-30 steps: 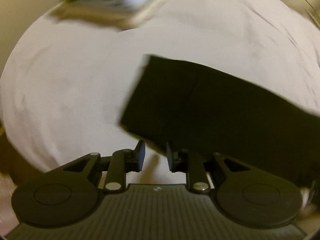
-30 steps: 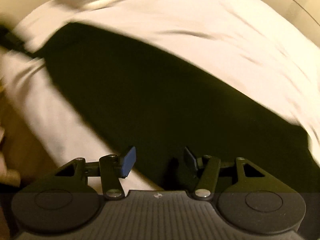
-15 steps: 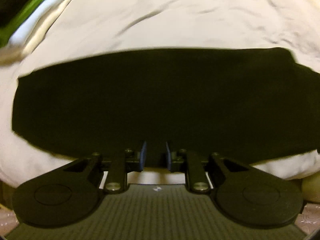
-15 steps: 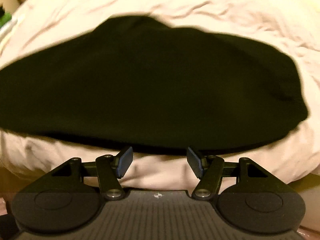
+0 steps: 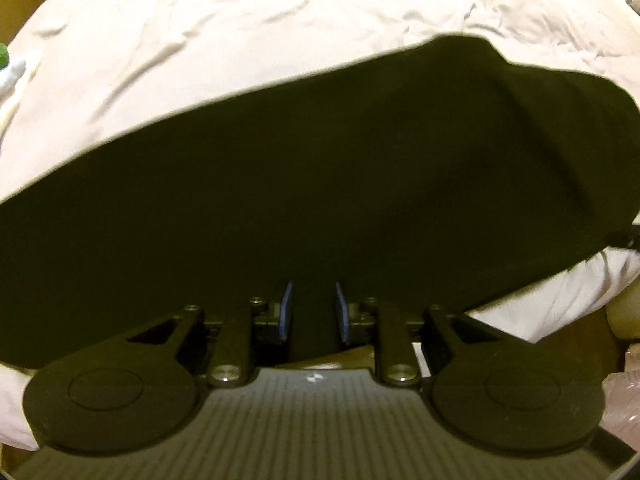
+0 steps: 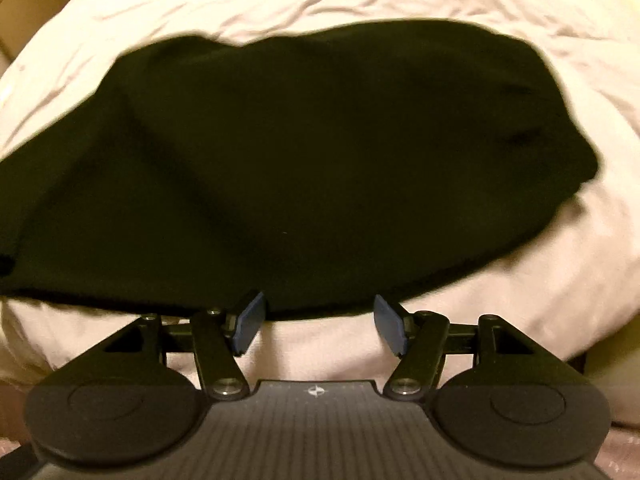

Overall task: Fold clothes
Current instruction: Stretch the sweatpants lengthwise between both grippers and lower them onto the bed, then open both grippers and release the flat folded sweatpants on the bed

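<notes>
A rumpled white bedsheet (image 5: 280, 40) covers the bed, and a black garment (image 5: 320, 184) lies spread across it. The left gripper (image 5: 312, 312) hangs over its near edge – jaws narrowly parted, gripping nothing. The right gripper (image 6: 316, 324) has just been opening – nothing between its jaws.

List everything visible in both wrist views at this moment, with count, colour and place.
black garment: one, black, spread across the near part of the bed, its near edge by both grippers.
bedsheet: one, white and wrinkled, covering the bed under and beyond the garment.
green and white item: one, blurred, at the far left edge of the left view; cannot tell what it is.
left gripper: one, black with blue pads, fingers narrowly apart over the garment's near edge.
right gripper: one, black with blue pads, fingers wide apart at the garment's near edge, nothing between them.
</notes>
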A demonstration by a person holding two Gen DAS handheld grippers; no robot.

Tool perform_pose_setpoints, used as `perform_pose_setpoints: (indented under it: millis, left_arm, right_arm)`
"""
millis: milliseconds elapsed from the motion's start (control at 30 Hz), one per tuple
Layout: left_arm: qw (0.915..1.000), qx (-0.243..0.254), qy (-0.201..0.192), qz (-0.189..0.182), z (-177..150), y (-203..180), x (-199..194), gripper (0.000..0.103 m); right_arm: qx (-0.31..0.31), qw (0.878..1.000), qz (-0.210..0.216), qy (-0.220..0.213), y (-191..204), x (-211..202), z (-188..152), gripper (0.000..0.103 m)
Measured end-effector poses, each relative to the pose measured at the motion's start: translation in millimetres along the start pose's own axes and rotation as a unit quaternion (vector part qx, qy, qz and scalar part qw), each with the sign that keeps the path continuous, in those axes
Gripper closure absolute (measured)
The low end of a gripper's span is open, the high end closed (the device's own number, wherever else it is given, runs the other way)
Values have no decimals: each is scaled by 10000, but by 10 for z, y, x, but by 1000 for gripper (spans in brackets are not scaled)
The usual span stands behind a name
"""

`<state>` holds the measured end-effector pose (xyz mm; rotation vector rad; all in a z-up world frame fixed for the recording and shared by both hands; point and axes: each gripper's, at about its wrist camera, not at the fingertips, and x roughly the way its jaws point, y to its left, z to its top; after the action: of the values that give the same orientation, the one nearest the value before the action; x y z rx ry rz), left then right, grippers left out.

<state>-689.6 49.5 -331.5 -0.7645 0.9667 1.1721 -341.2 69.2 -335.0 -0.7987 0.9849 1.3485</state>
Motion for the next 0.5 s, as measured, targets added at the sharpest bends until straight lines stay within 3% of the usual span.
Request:
perform_pose_setpoints:
  millis: [133, 267, 333, 400, 500]
  left_arm:
    - [9971, 102, -713, -256, 144, -7, -111, 84]
    - [9914, 164, -1184, -534, 68, -103, 226, 84]
    - [9889, 198, -1363, -558, -82, -125, 416, 84]
    - [9844, 288, -1645, -554, -199, -107, 525, 84]
    - [9780, 132, -1988, -615, -379, -62, 456, 84]
  right_arm:
    - [179, 9954, -188, -920, -137, -237, 211, 34]
    - [294, 9870, -513, -1492, -342, 54, 272, 21]
    - [530, 9865, -617, -1421, -499, 331, 143, 16]
    - [743, 9801, -448, -1788, -548, 445, -50, 14]
    - [553, 9714, -647, -2214, -371, 515, -186, 14]
